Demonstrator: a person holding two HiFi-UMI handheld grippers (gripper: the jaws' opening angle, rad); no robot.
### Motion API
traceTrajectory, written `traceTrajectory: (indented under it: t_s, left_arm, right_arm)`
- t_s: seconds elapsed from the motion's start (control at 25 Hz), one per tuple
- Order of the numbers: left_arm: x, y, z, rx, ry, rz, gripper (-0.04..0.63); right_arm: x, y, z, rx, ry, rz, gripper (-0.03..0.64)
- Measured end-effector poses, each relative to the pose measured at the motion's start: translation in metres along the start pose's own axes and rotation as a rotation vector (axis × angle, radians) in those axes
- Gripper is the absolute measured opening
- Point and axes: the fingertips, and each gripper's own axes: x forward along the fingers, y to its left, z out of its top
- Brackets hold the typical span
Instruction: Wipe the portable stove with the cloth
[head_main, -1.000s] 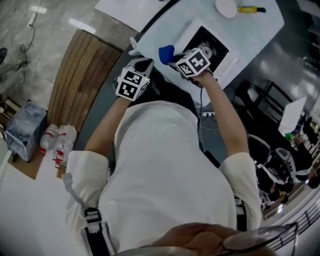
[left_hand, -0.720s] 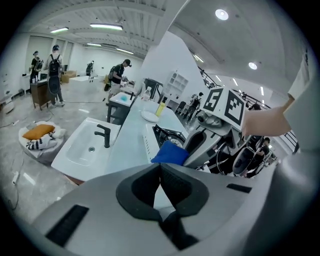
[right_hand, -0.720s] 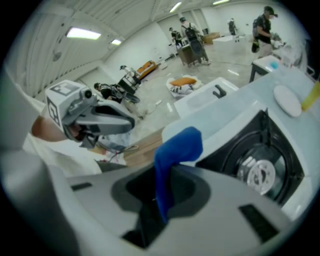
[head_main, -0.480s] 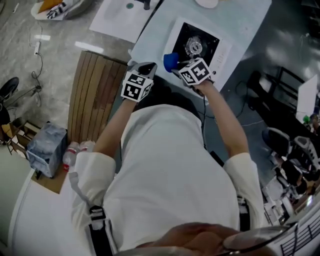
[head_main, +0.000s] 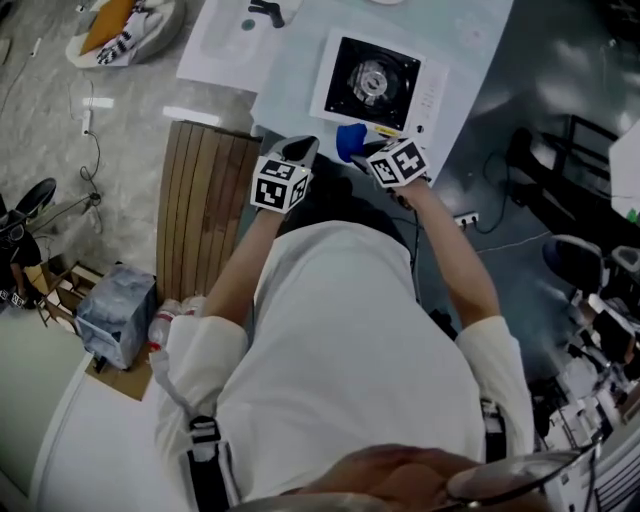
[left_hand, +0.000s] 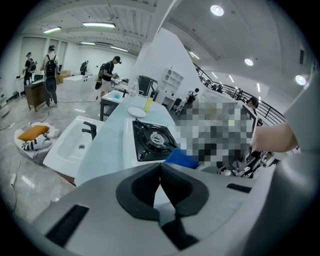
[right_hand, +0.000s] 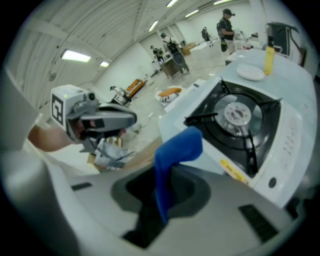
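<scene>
Portable stove (head_main: 372, 80): square white casing, black recessed top, round silver burner under a black pan support, white control strip along one side; lying flat on the pale countertop (head_main: 478, 38). Cloth (right_hand: 172, 155): blue, bunched into a narrow fold, lower end pinched between the jaws of the right gripper (right_hand: 162, 197), upper end curling over toward the stove, just beside its near edge.

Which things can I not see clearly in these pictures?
1. Head view: the marker cube hides where the right tool grips the cloth.
2. Left gripper view: a mosaic patch covers the area just right of the stove.
3. Right gripper view: the print on the stove's yellow label is too blurred to read.
</scene>
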Motion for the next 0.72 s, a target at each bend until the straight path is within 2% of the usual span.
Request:
traceTrajectory:
  t_s: [0.32,0.72]
  left_arm:
    - [0.008,-0.034,-0.021,0.016,0.022,-0.002,0.032]
    - [0.015,-0.065,-0.050,0.010,0.018,0.029,0.032]
  right_arm:
    - [-0.012,-0.019,-0.050,0.102,-0.048,-0.041,0.081]
    - [-0.008,-0.064,-0.100,0.347,-0.174,-0.085,0.081]
